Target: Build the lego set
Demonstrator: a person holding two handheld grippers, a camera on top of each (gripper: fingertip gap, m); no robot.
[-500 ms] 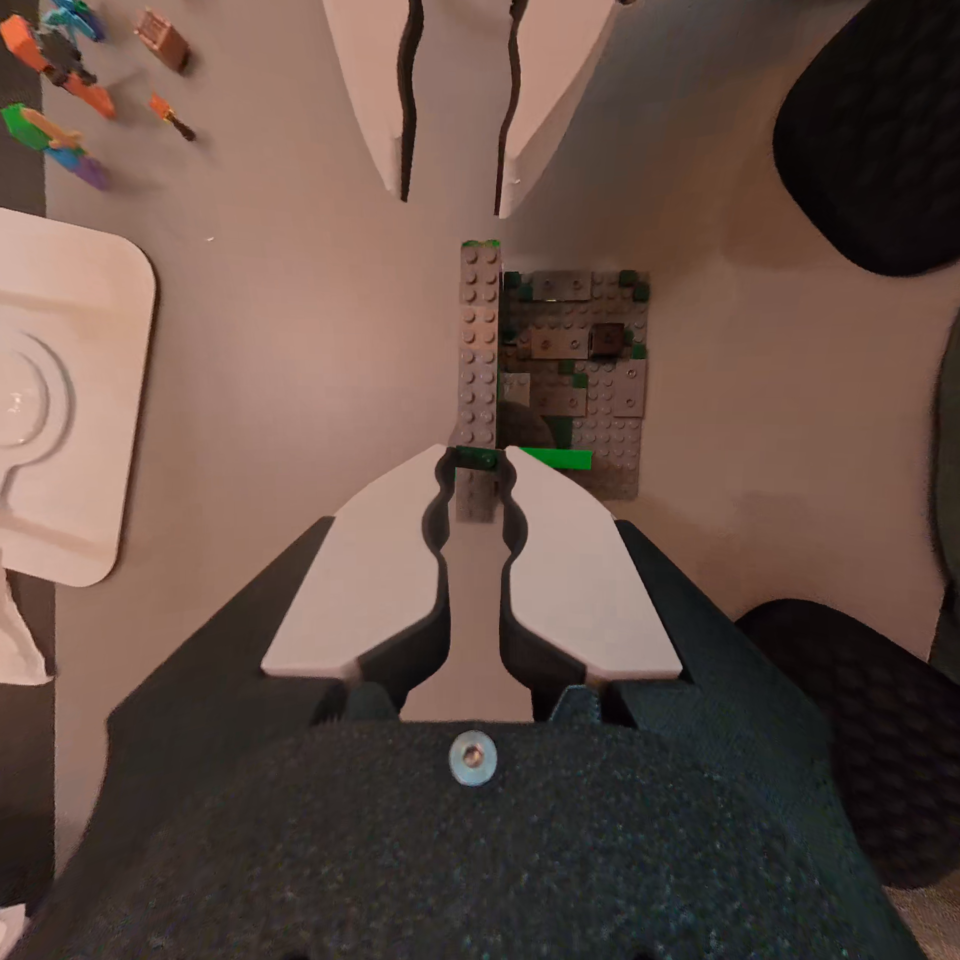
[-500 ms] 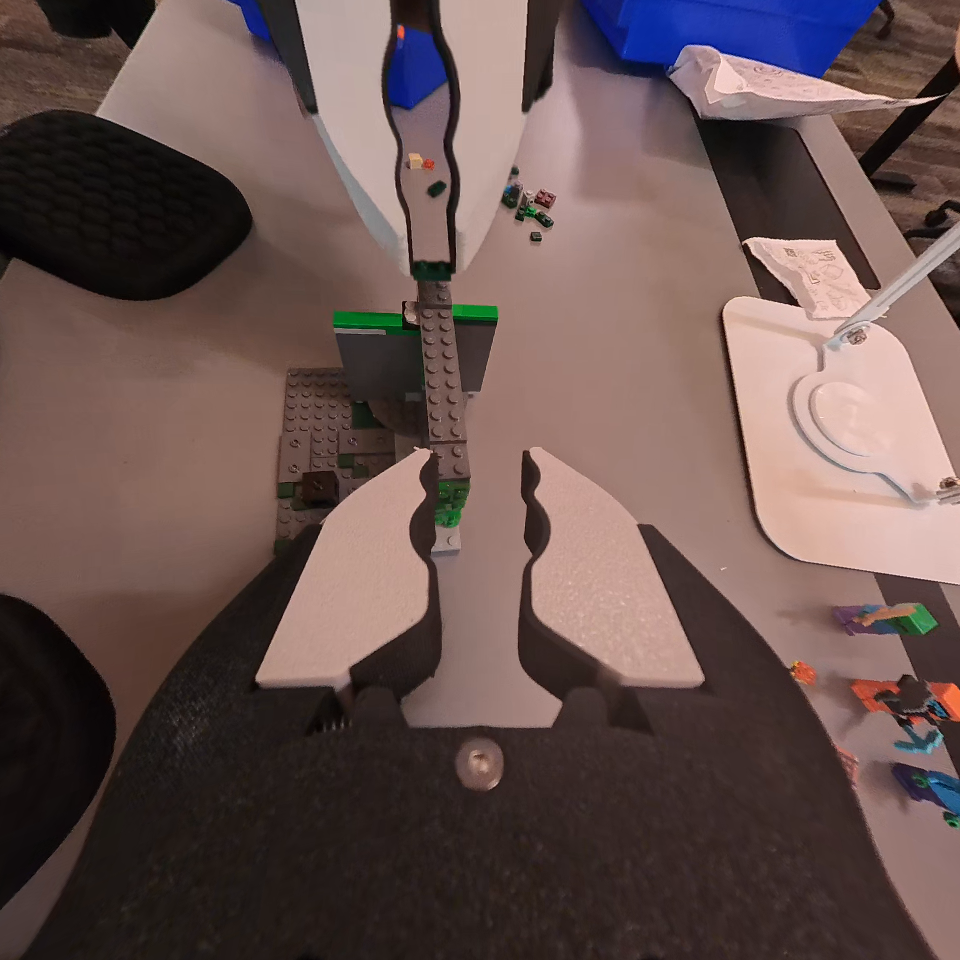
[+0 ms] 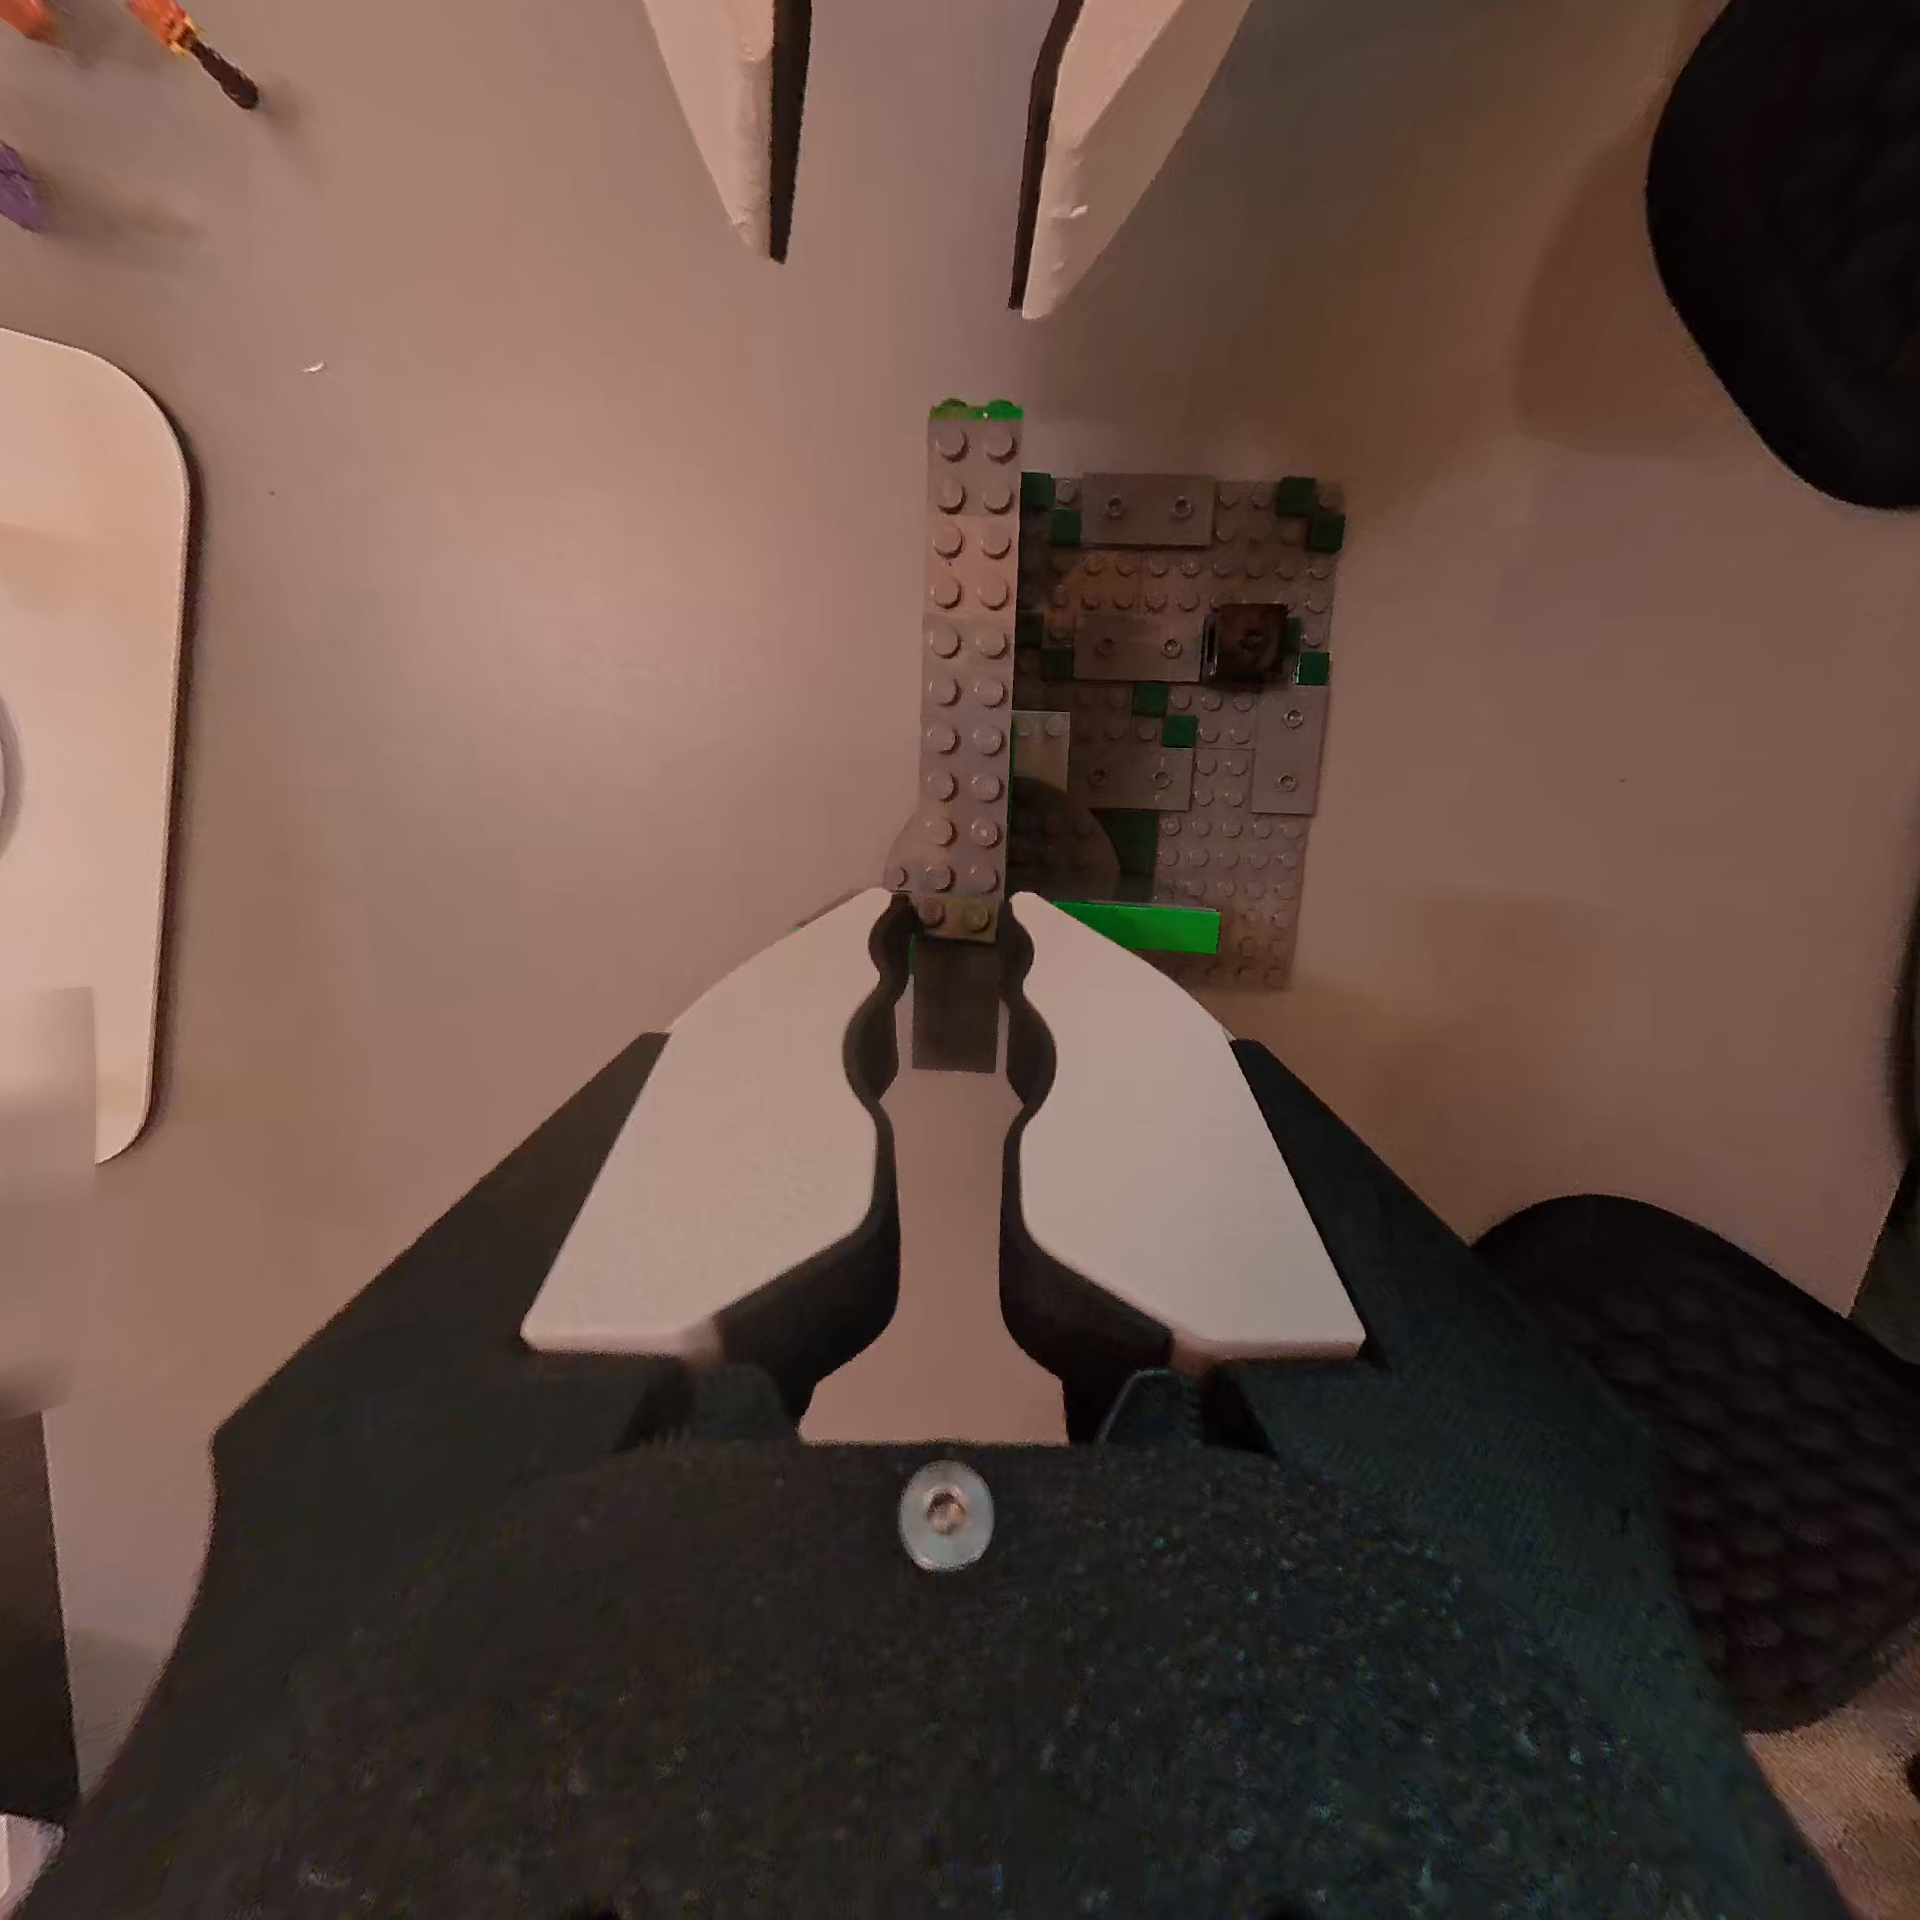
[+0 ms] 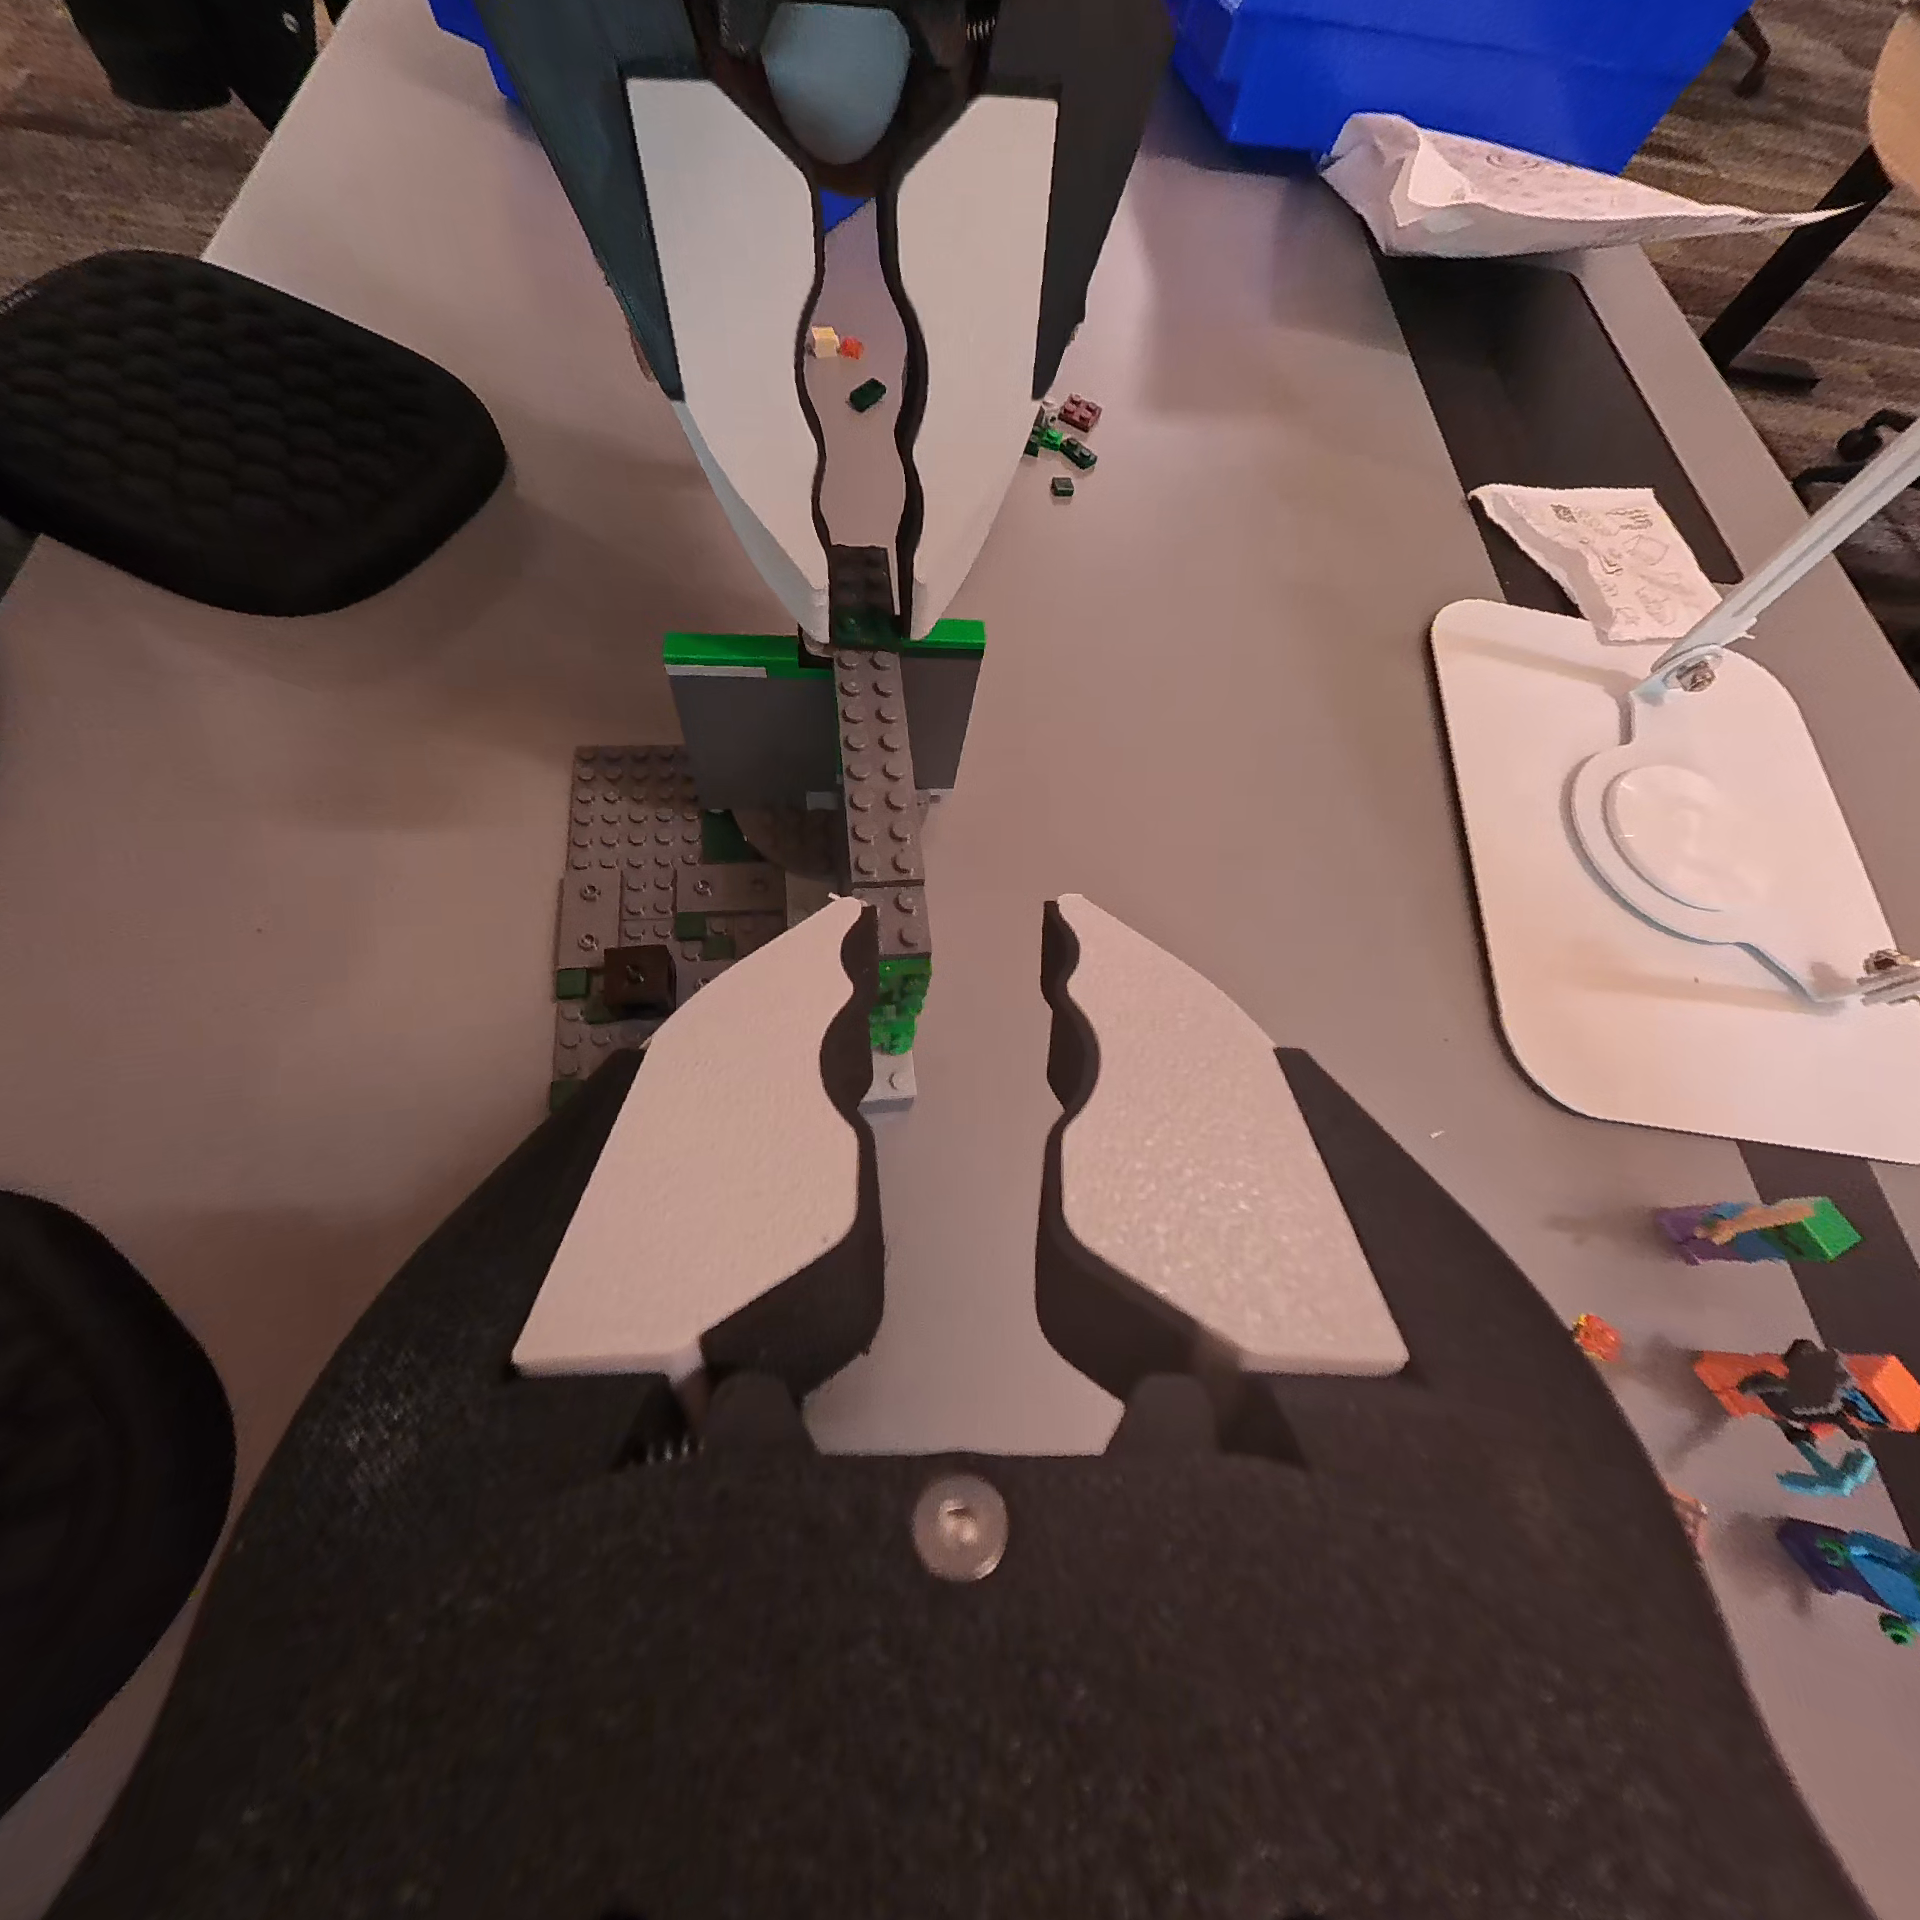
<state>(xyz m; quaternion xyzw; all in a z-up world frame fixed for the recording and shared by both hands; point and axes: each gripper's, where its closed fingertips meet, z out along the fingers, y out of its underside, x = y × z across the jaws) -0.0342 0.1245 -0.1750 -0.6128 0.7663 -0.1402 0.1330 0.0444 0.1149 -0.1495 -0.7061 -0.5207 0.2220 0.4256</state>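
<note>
Since half a second ago, slid toward the left wrist camera: long grey studded strip [image 3: 966, 665], green-tipped far end, near end pinched in left tool [image 3: 954, 912]. Right tool [image 4: 954, 904] spread apart, strip's other end just beside its left finger, gripping nothing. Beside strip, one grey baseplate [image 3: 1231, 862] on bench [image 3: 520, 623]. Three colourful minifigures [image 4: 1808, 1392] at right, two black pads [image 4: 208, 436] at left.

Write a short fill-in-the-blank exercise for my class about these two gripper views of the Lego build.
1. The left gripper is shut on one end of the long ____ strip.
2. The right gripper is ____ and holds nothing.
3. The baseplate lies on a ____ table.
4. The bin at the table's far edge is ____.

Missing words: grey; open; grey; blue
</note>
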